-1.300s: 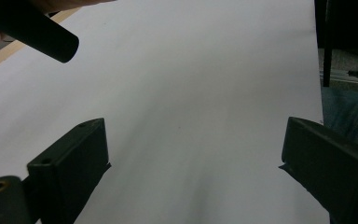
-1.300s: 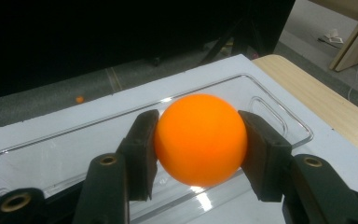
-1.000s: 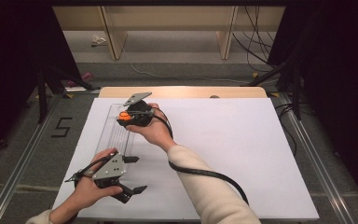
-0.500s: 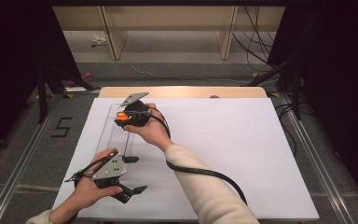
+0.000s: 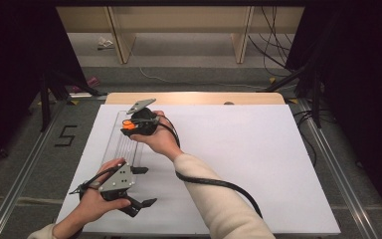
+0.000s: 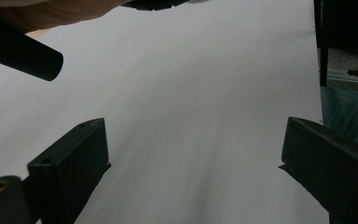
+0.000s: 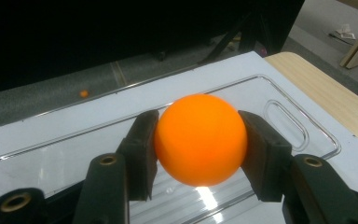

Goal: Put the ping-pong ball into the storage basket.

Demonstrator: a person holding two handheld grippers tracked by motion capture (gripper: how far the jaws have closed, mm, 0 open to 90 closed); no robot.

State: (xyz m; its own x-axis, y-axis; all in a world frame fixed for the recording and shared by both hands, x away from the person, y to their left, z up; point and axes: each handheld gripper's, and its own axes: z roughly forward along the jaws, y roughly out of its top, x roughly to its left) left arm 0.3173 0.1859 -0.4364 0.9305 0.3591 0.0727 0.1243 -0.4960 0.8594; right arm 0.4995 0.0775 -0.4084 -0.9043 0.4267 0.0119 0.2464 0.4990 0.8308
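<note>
The right gripper (image 7: pixel 199 140) has its two black jaws clamped on an orange ball (image 7: pixel 200 139), one pad bearing on each side at about mid-height, so the ball is carried between the fingertips and clear of the surface below. In the high view the right gripper (image 5: pixel 129 124) sits over the far end of a clear plastic tray (image 5: pixel 122 144), with the ball (image 5: pixel 128 124) showing as an orange spot at its tip. Compared with the high view one second ago, the right hand has shifted only slightly toward the tray's far left end, and the grip on the ball is unchanged; this is judged to mean that the carry is nearly complete and the ball is being lined up over the tray for setting down. The ball is round and has no long axis or heading. The tray (image 7: pixel 303 135) does: its long axis runs from the near edge of the white table sheet (image 5: pixel 258 164) toward the far edge, with an oblong handle slot (image 7: pixel 286 122) at the far end. The left gripper (image 5: pixel 142 186) rests near the tray's near end, its jaws wide apart with nothing between them; the left gripper view looks between the jaws onto bare white sheet (image 6: pixel 191 116). The left hand has kept its place.
</note>
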